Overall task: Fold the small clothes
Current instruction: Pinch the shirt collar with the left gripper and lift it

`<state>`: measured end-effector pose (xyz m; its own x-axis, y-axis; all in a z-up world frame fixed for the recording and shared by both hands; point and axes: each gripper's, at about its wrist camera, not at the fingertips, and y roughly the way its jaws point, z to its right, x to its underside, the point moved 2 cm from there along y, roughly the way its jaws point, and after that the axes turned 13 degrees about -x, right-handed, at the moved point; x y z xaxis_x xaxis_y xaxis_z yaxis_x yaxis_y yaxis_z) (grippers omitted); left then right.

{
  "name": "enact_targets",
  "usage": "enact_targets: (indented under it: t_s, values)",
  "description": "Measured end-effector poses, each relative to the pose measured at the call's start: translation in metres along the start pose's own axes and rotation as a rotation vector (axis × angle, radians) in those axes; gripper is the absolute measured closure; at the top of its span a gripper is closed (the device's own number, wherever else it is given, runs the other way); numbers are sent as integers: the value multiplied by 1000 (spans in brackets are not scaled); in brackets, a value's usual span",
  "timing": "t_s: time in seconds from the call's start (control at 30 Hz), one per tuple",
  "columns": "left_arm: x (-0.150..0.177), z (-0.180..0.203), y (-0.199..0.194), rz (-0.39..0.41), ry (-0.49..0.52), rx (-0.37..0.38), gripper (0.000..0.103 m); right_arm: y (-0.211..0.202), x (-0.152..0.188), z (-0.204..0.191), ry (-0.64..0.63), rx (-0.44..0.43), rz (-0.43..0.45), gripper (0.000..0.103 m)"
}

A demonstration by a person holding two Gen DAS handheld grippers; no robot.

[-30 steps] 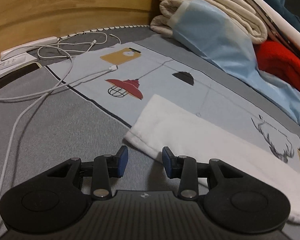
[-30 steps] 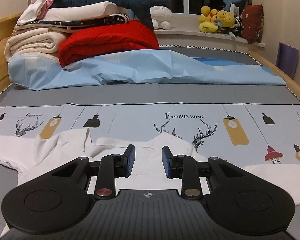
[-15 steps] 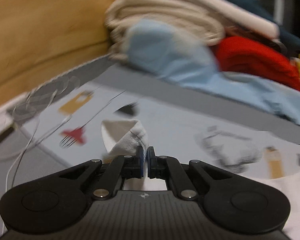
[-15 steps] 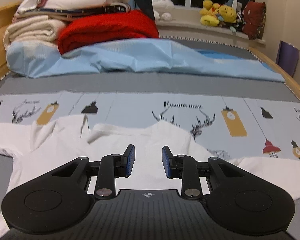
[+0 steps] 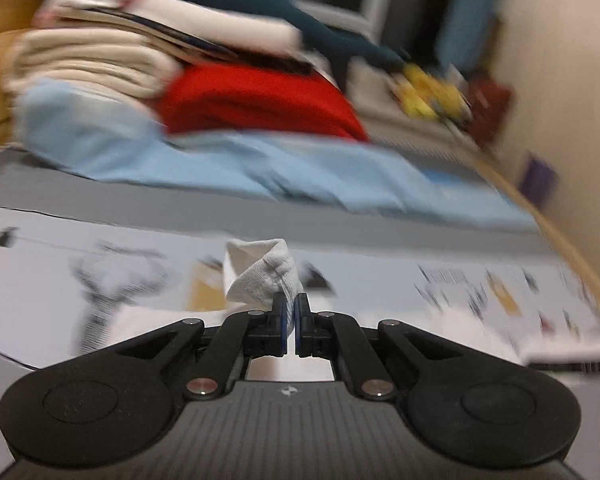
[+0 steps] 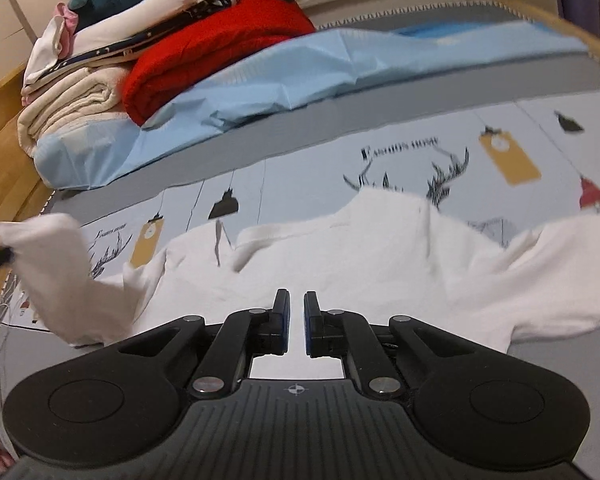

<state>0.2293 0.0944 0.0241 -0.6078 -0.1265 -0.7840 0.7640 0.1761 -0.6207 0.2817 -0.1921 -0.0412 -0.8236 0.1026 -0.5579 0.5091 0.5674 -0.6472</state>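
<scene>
Pinching a bunched end of the white shirt point(image 5: 266, 276), the left gripper point(image 5: 290, 312) has its two blue-padded fingers squeezed together on the cloth. That cloth sticks up in a small lump just past the fingertips. This view is blurry. Behind the lump lies the printed bed sheet point(image 5: 452, 280) with deer and lamp pictures. Farther back sit a light blue sheet point(image 5: 228, 160), a red blanket point(image 5: 260, 100) and a cream blanket point(image 5: 88, 68), stacked in a pile.

From the right wrist camera, the white shirt point(image 6: 360, 256) lies spread out on the printed bed sheet point(image 6: 520, 128). The right gripper point(image 6: 297, 308) points down at the middle of the shirt. Its jaws are closing, with only a thin gap left, and I cannot tell if any cloth is caught between them. At the left side, one sleeve point(image 6: 60, 276) is lifted up off the bed, and the rest of the shirt stays flat. The light blue sheet point(image 6: 320, 68), the red blanket point(image 6: 220, 44) and the cream blanket point(image 6: 72, 100) lie at the far end of the bed.
</scene>
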Motion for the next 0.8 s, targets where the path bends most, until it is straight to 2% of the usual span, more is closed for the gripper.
enact_targets:
  t_s: [0.13, 0.2, 0.3, 0.4, 0.7, 0.77, 0.8]
  values:
    - [27, 78, 25, -59, 194, 29, 100, -2, 2, 2, 21, -8, -3, 96]
    - [37, 98, 34, -92, 210, 44, 100, -1, 1, 2, 23, -4, -4, 95]
    - [45, 118, 47, -100, 259, 40, 100, 1, 0, 4, 28, 2, -7, 95]
    - [46, 127, 57, -108, 268, 50, 100, 5, -1, 2, 27, 1, -12, 95]
    - [42, 119, 46, -87, 256, 58, 100, 12, -3, 1, 30, 15, -10, 95]
    - [42, 123, 41, -67, 242, 106, 100, 11, -4, 2, 35, 27, 5, 95]
    - [41, 126, 35, -41, 240, 160, 100, 9, -5, 3, 39, 35, 16, 95]
